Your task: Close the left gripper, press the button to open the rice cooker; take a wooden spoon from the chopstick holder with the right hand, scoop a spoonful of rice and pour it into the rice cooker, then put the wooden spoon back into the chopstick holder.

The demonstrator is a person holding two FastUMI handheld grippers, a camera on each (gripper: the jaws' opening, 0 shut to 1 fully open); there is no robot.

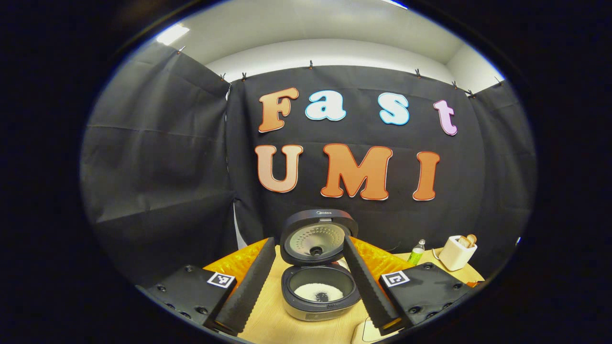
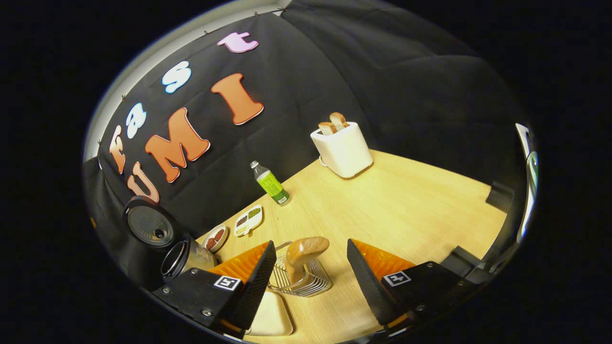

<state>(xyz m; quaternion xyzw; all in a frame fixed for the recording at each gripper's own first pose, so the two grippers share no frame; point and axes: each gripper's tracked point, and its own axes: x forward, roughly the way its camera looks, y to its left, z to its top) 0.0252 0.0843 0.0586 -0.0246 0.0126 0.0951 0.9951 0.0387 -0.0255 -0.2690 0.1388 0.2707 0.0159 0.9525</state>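
The rice cooker (image 1: 320, 306) stands on the wooden table with its lid (image 1: 318, 236) swung up, and white rice (image 1: 311, 290) lies in the pot. My left gripper (image 1: 309, 240) hangs open in front of it, one finger to each side of the cooker, touching nothing. In the right gripper view the wooden spoon (image 2: 306, 251) stands bowl-up in the wire chopstick holder (image 2: 301, 282). My right gripper (image 2: 311, 243) is open, and the spoon's bowl shows in the gap between its fingers, apart from both. The open cooker (image 2: 184, 258) sits at the far left there.
A white toaster (image 2: 342, 150) with bread stands at the back of the table, a green bottle (image 2: 270, 184) nearer the wall. Two small dishes (image 2: 248, 220) lie beside the cooker. A pale tray (image 2: 270, 317) sits close to the holder. The toaster (image 1: 456, 253) is right of the cooker.
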